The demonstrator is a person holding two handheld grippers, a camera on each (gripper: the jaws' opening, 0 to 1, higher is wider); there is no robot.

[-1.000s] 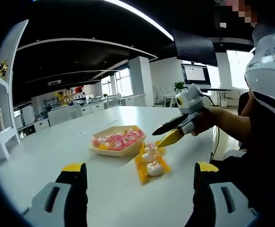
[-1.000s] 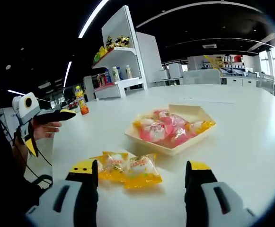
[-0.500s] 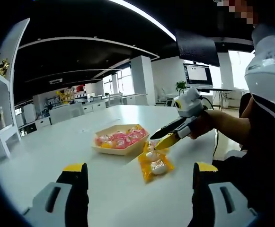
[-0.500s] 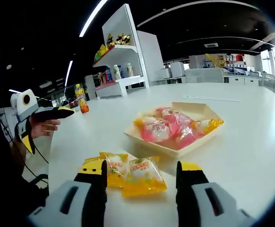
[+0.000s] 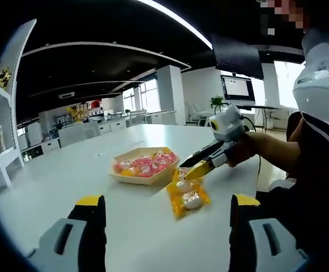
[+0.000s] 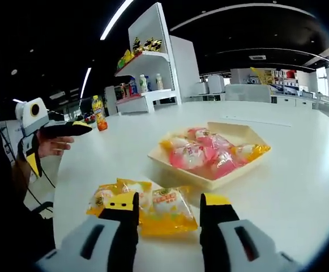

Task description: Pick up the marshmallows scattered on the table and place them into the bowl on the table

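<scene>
On the white counter (image 6: pixel 300 187), the right gripper (image 6: pixel 170 205) has its jaws spread narrowly around a yellow-wrapped marshmallow packet (image 6: pixel 165 211), a second yellow packet (image 6: pixel 109 195) just left. Ahead sits the tan square bowl (image 6: pixel 209 180) holding pink packets (image 6: pixel 201 156). The left gripper (image 5: pixel 161 207) hovers wide open, apart from them.

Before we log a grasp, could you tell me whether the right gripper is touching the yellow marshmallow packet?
Cannot tell. In the right gripper view, the right gripper straddles the yellow marshmallow packet, hiding any contact.
</scene>
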